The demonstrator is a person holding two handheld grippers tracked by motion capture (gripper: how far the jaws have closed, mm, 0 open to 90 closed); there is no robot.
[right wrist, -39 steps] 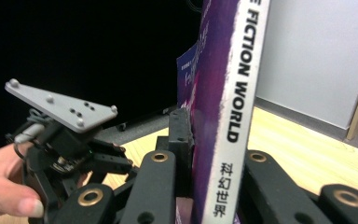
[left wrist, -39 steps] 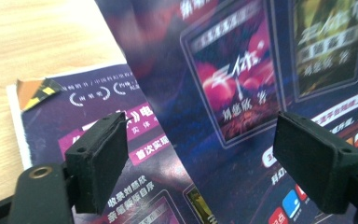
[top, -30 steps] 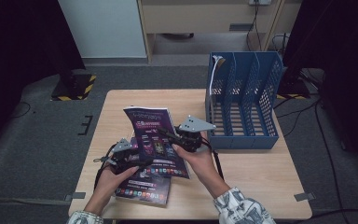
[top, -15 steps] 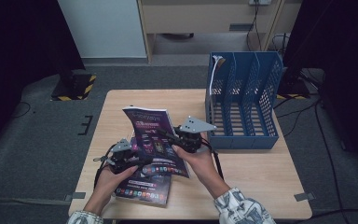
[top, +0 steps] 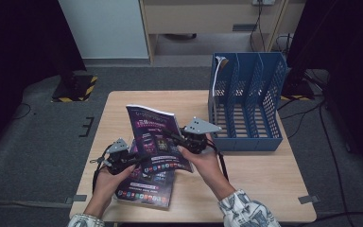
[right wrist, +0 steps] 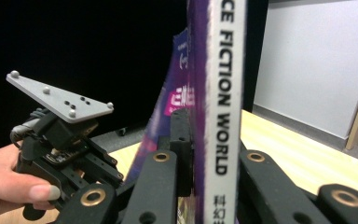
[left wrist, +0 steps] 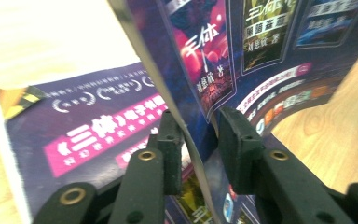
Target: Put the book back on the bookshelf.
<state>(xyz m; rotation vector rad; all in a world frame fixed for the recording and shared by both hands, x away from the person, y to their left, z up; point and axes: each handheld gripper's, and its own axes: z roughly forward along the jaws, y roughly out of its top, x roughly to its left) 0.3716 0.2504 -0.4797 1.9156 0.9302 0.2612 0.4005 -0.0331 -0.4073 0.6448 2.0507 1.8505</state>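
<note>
A purple magazine point(top: 156, 137) stands tilted up off the table, with its white spine point(right wrist: 219, 93) toward my right gripper point(top: 178, 138). That gripper point(right wrist: 214, 154) is shut on the spine edge. My left gripper point(top: 137, 161) is at the magazine's lower left edge. Its jaws have just been closing, and in the left gripper view point(left wrist: 200, 140) they now pinch the raised cover point(left wrist: 261, 46). A second purple magazine point(top: 146, 189) lies flat on the table under the first one point(left wrist: 74, 135). The right gripper view shows the left gripper point(right wrist: 60, 130) in a hand beyond the magazine.
A blue slotted file rack point(top: 246, 109) stands at the table's far right, with a white sheet in its left slot. Bare wooden table point(top: 255, 175) lies in front of the rack. Grey carpet and cables surround the table.
The left gripper's jaws have closed onto the raised magazine's lower edge. The right gripper and the magazine have stayed where they were.
</note>
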